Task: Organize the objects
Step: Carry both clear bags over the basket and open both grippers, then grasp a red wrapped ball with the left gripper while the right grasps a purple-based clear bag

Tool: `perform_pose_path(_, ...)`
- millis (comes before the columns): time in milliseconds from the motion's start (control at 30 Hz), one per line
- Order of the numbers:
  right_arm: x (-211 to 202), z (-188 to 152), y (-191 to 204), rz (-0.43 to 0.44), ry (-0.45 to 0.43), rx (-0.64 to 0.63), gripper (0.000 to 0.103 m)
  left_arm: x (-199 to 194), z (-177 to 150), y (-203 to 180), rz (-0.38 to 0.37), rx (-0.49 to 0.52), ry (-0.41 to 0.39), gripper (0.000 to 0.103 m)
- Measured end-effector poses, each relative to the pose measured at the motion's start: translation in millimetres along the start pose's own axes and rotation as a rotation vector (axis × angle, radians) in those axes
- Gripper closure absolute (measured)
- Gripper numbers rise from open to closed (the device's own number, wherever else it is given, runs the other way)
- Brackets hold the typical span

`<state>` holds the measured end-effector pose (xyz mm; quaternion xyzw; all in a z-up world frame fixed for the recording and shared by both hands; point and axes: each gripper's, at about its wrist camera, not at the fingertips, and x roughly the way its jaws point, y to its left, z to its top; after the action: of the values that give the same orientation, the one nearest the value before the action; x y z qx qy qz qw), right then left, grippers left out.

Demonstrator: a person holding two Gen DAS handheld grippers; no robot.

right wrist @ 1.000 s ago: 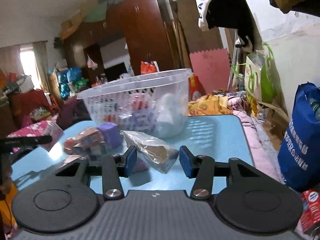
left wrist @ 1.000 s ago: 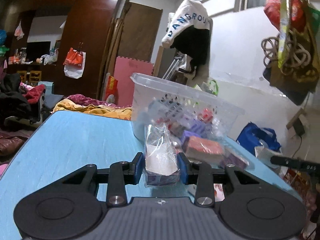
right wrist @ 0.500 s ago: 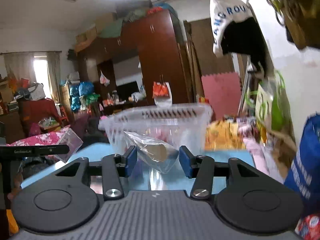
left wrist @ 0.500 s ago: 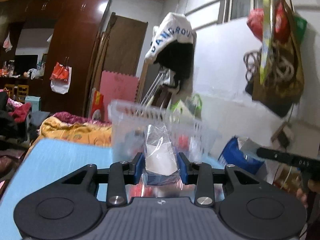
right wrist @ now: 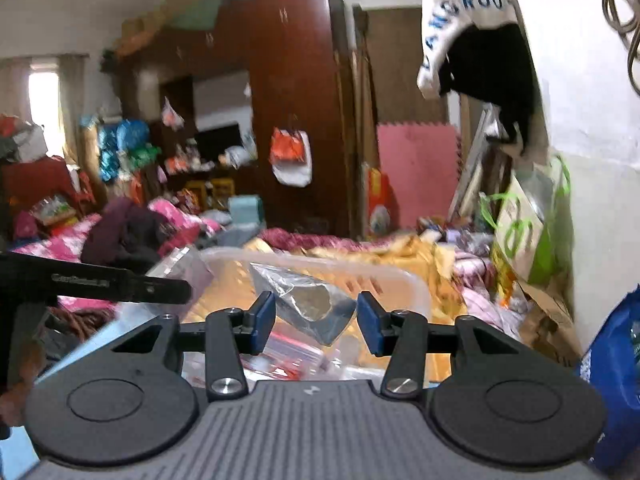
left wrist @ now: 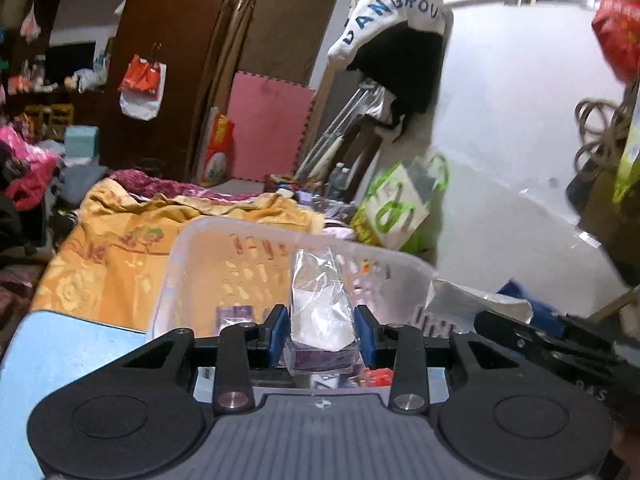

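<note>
My left gripper (left wrist: pixel 320 322) is shut on a clear-wrapped packet (left wrist: pixel 320 300) with white filling and a purple base, held upright above the near rim of a clear plastic basket (left wrist: pixel 240 226). Several small packs lie inside the basket. In the right wrist view my right gripper (right wrist: pixel 316 314) is shut on a crinkled clear packet (right wrist: pixel 308 300) with brownish contents, tilted, over the same basket (right wrist: pixel 332 268). Each gripper shows in the other's view: the right one (left wrist: pixel 520 334) at the right edge, the left one (right wrist: pixel 120 280) at the left edge.
The basket stands on a light blue table (left wrist: pixel 60 360). Behind it lies yellow bedding (left wrist: pixel 120 248). A green and white bag (left wrist: pixel 400 208) leans on the wall, and a blue bag (right wrist: pixel 616 360) sits at the right. A jacket (right wrist: pixel 480 40) hangs overhead.
Both grippers have risen and moved forward with their packets. The basket, seen from the side before, now lies below and just ahead of the fingers.
</note>
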<state>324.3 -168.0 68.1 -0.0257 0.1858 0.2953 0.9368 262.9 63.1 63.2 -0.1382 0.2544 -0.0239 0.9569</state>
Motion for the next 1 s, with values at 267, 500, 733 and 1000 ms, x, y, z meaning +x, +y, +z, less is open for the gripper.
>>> perform_pose_path(267,6.3,-2.5,0.9,-0.014,-0.005,0.017,0.045,12.7,5.8,-6.4,0.034,-0.009,-0.007,0.036)
perform_pose_path(500,-59.1,-29.8,4.6,0.083,-0.079,-0.004,0.0,-34.1,-16.8,-2.8,-0.011,0.024,-0.102,0.025)
perform_pose_path(733,-74.5,-119.1,11.7,0.123,0.053,-0.06,0.0,-88.6,-111.4,30.1,0.002,0.095,-0.079,0.013)
perform_pose_path(1000,-58.9,-138.8,13.0,0.149,0.103,-0.017,0.008,-73.2,-138.6,41.9,-0.027,0.081,-0.018,0.017)
